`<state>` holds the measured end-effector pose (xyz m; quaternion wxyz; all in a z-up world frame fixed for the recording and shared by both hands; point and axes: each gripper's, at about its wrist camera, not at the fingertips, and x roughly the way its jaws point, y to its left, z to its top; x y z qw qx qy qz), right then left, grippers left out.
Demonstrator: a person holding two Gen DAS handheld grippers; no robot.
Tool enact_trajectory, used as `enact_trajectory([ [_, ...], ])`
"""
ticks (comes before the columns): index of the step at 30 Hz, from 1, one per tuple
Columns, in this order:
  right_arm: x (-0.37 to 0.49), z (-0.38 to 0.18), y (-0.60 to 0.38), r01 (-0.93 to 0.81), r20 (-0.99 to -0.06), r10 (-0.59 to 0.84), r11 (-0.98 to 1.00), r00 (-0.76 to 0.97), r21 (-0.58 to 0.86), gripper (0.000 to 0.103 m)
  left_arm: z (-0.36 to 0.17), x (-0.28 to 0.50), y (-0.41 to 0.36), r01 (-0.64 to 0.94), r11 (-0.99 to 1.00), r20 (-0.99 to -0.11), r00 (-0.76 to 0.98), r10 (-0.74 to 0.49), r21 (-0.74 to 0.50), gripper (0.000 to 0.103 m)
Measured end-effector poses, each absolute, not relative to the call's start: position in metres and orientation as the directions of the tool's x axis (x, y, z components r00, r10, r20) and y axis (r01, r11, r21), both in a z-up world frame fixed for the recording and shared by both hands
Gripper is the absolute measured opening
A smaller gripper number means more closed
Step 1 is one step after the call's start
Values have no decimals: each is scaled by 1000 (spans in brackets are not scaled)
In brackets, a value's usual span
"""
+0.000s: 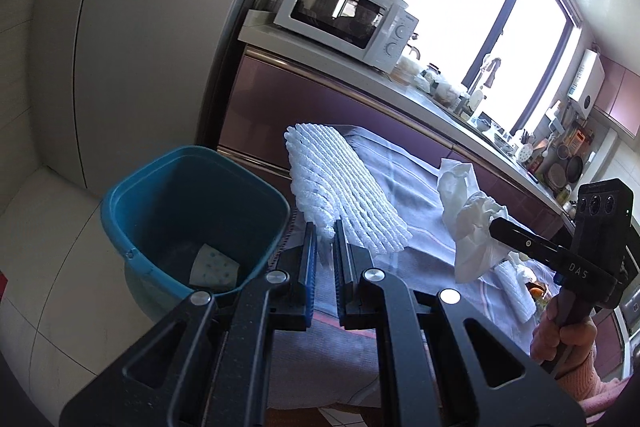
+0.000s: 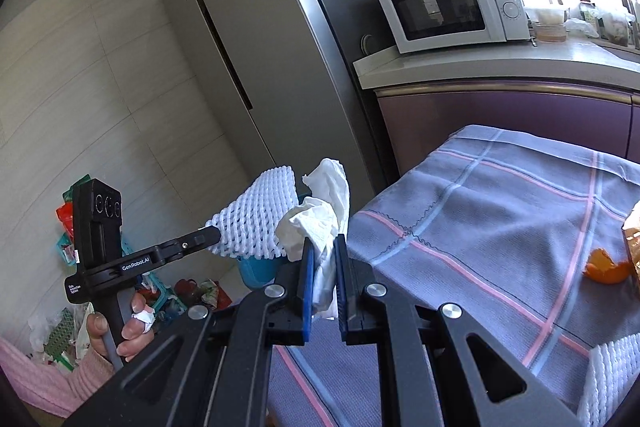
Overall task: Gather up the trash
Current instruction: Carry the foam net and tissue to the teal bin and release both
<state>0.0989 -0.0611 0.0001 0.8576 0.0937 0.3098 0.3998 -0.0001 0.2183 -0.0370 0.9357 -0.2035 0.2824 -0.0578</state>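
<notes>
My left gripper [image 1: 325, 239] is shut on a white foam net sleeve [image 1: 344, 183], held just right of a teal trash bin [image 1: 192, 203]. The bin stands on the floor beside the table and holds a crumpled paper cup [image 1: 214, 265]. My right gripper [image 2: 322, 259] is shut on a crumpled white tissue [image 2: 320, 215], held above the table's left edge. In the left wrist view the right gripper [image 1: 496, 223] and its tissue [image 1: 468, 211] are at the right. In the right wrist view the left gripper [image 2: 216, 237] holds the net sleeve [image 2: 256, 223] over the bin [image 2: 258, 271].
The table has a purple checked cloth [image 2: 500, 227]. On it lie an orange peel [image 2: 606, 267], another white foam net [image 2: 612, 379] and a brown packet [image 2: 632, 243]. A counter with a microwave [image 2: 448, 7] is behind. A fridge [image 2: 280, 67] stands left. Clutter [image 2: 180, 295] lies on the floor.
</notes>
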Motion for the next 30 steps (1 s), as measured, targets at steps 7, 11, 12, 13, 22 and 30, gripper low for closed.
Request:
enact_trajectory([
  [7, 113, 3, -32, -658, -464, 767, 630, 443, 413, 9, -47, 1, 248, -83, 906, -530, 832, -166, -414, 8],
  [11, 120, 3, -17, -672, -468, 775, 616, 424, 412, 9, -53, 3, 259, -116, 909, -544, 829, -134, -400, 8],
  [12, 122, 3, -13, -675, -471, 778, 611, 416, 414, 9, -54, 4, 262, -122, 909, -545, 828, -129, -400, 8],
  [13, 124, 3, -9, -678, -473, 780, 607, 409, 415, 9, -56, 5, 265, -129, 909, -548, 828, -123, -398, 8],
  [22, 144, -3, 26, -681, -505, 786, 588, 356, 436, 9, -70, 13, 282, -195, 902, -579, 812, -72, -385, 8],
  [30, 159, -12, 56, -679, -547, 768, 598, 333, 426, 9, -85, 22, 291, -243, 896, -611, 791, -38, -371, 8],
])
